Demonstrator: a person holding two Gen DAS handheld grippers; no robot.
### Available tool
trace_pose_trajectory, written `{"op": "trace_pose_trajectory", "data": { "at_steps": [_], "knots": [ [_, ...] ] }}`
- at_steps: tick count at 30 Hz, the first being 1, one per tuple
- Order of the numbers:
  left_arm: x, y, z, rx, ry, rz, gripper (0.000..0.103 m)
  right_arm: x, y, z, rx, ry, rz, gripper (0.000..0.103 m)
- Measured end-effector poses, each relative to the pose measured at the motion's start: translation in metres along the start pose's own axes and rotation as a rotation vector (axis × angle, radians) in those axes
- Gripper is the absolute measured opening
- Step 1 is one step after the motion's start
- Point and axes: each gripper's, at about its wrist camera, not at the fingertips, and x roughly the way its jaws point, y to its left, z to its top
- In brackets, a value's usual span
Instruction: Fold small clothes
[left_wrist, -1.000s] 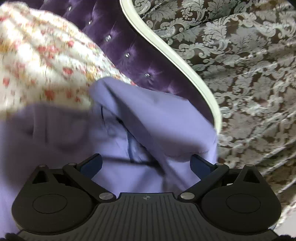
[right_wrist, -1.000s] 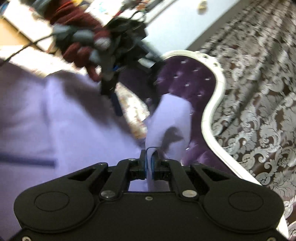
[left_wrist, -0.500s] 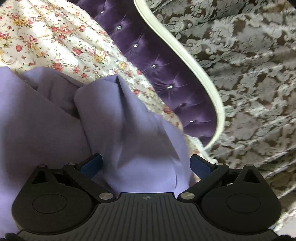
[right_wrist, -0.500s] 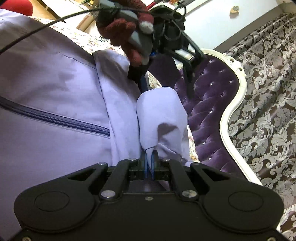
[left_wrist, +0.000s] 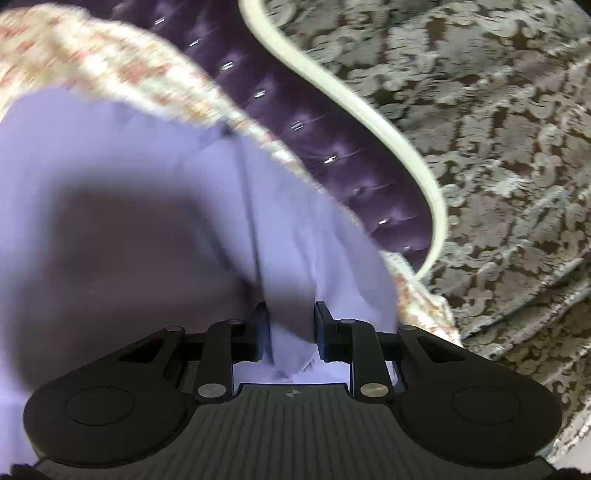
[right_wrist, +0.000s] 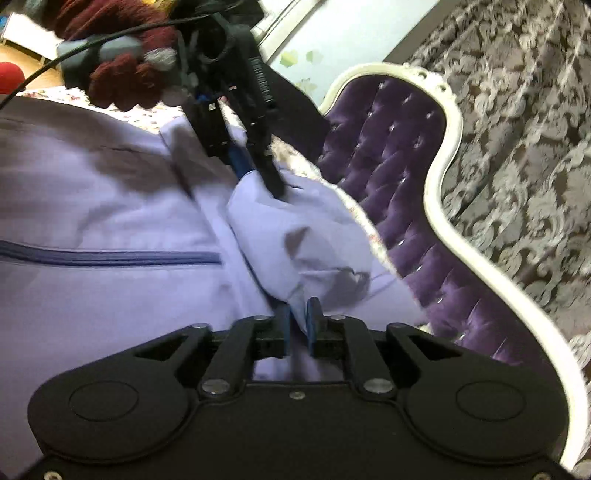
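Lying spread over a floral bedsheet (left_wrist: 122, 70), the lilac zip-front cloth garment (right_wrist: 110, 206) fills most of both wrist views, its darker blue zipper (right_wrist: 110, 257) running level across the right wrist view. Behind the bed stands a purple tufted velvet headboard (right_wrist: 399, 155) with a cream curved frame (left_wrist: 354, 107), and past it hangs a brown and silver damask curtain (left_wrist: 498, 147).

The left gripper (left_wrist: 290, 328) has just been closing; its fingers (left_wrist: 260, 332) now stand narrowly apart around a raised fold of the garment, though blur leaves it unclear whether the pads press on it. In the right wrist view it is borne by a hand in a dark red knitted glove (right_wrist: 122, 70).

The right gripper (right_wrist: 298, 325) has just been opening; a thin edge of the garment sits between its blue fingers (right_wrist: 313, 325) with a small gap showing on either side.
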Motion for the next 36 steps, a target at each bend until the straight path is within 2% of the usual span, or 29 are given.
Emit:
{"op": "trace_pose_trajectory", "data": {
  "at_steps": [1,3,6,9,12,17,19,20,21,22,23,25,27,31,32,33,34,35,36],
  "knots": [
    [0.0,0.005,-0.003,-0.021,-0.004,0.002,0.025,-0.001,0.001,0.0,0.023,0.008,0.01,0.03],
    [-0.002,0.011,-0.006,-0.048,-0.024,-0.013,0.024,-0.007,-0.003,0.002,0.104,0.014,0.019,0.049],
    [-0.004,0.004,-0.003,-0.002,-0.033,-0.002,0.024,-0.021,-0.029,0.007,0.32,0.004,0.019,0.065],
    [-0.001,-0.005,0.0,0.044,-0.027,0.019,0.024,-0.02,-0.062,0.007,0.551,0.026,0.007,0.069],
    [0.002,-0.005,-0.001,0.034,-0.023,0.025,0.024,-0.004,-0.087,0.002,0.762,0.076,-0.006,0.073],
    [0.002,-0.004,-0.003,0.043,-0.025,0.038,0.025,0.045,-0.098,-0.008,0.928,0.214,-0.022,0.075],
    [0.002,-0.004,-0.003,0.042,-0.024,0.044,0.028,0.056,-0.1,-0.018,1.044,0.243,0.003,0.074],
    [0.001,-0.003,-0.002,0.04,-0.026,0.046,0.031,0.057,-0.1,-0.023,1.109,0.237,0.021,0.064],
    [0.002,-0.004,0.0,0.036,-0.03,0.046,0.037,0.059,-0.102,-0.028,1.166,0.231,0.042,0.043],
    [0.002,-0.004,0.002,0.027,-0.035,0.041,0.045,0.059,-0.103,-0.03,1.195,0.23,0.052,0.031],
    [0.003,-0.004,0.005,0.015,-0.039,0.033,0.05,0.058,-0.103,-0.031,1.21,0.23,0.052,0.024],
    [0.007,-0.006,0.01,-0.002,-0.046,0.026,0.061,0.056,-0.102,-0.029,1.209,0.223,0.052,0.021],
    [0.011,-0.009,0.016,-0.011,-0.055,0.031,0.066,0.051,-0.102,-0.029,1.223,0.216,0.061,0.02],
    [0.022,-0.004,0.023,-0.09,-0.041,0.028,0.067,0.049,-0.107,-0.028,1.25,0.213,0.069,0.02],
    [0.023,-0.001,0.024,-0.106,-0.039,0.018,0.066,0.051,-0.109,-0.028,1.256,0.211,0.073,0.02],
    [0.024,0.003,0.023,-0.119,-0.05,0.001,0.058,0.05,-0.109,-0.028,1.269,0.211,0.08,0.02],
    [0.024,0.004,0.023,-0.118,-0.06,-0.012,0.025,0.055,-0.112,-0.028,1.281,0.214,0.089,0.02],
    [0.024,0.004,0.024,-0.113,-0.061,0.007,0.012,0.057,-0.113,-0.028,1.294,0.219,0.095,0.02],
    [0.023,0.003,0.025,-0.103,-0.063,0.035,0.01,0.058,-0.113,-0.027,1.301,0.221,0.102,0.02]
  ]
}}
